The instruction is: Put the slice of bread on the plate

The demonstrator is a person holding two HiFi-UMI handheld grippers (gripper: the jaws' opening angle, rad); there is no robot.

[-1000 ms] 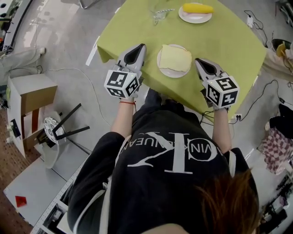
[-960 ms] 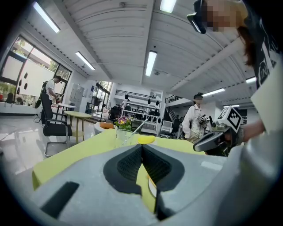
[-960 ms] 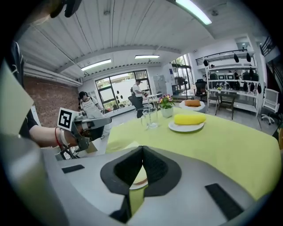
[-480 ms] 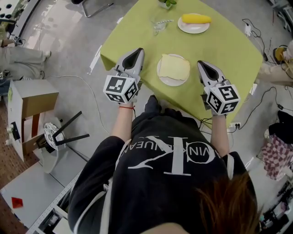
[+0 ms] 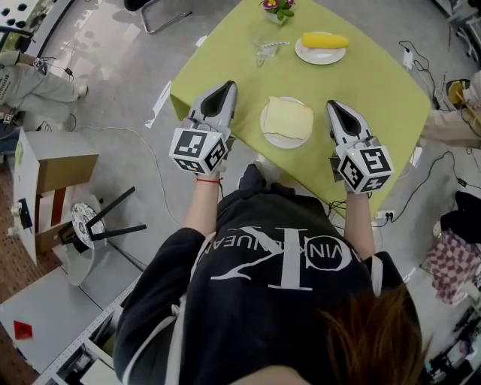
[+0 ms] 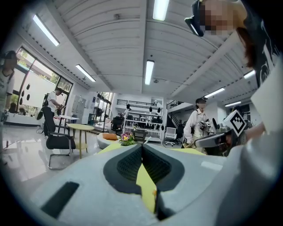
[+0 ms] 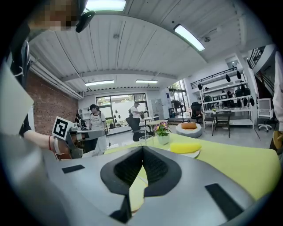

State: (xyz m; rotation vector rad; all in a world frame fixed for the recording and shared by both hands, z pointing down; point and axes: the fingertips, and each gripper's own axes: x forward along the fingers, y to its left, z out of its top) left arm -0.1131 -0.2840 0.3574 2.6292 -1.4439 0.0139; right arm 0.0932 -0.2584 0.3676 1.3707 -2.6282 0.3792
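A pale square slice of bread (image 5: 288, 117) lies on a white plate (image 5: 267, 132) near the front edge of the green table (image 5: 376, 83). My left gripper (image 5: 225, 87) hovers just left of the plate, shut and holding nothing. To the plate's right, my right gripper (image 5: 334, 106) is also shut and empty. In the left gripper view the jaws (image 6: 142, 145) meet at their tips over the green cloth. The right gripper view shows its jaws (image 7: 142, 147) closed too, with the left gripper's marker cube (image 7: 61, 128) off to the left.
At the table's far side stand a second white plate with a yellow corn-like thing (image 5: 323, 40), a clear glass (image 5: 264, 50) and a small flower pot (image 5: 278, 7). A cardboard box (image 5: 52, 169) and a tipped stool (image 5: 98, 218) are on the floor at left. People stand in the background.
Both grippers have lifted a little, staying on either side of the plate. The bread has stayed on the plate and both jaws stay closed.
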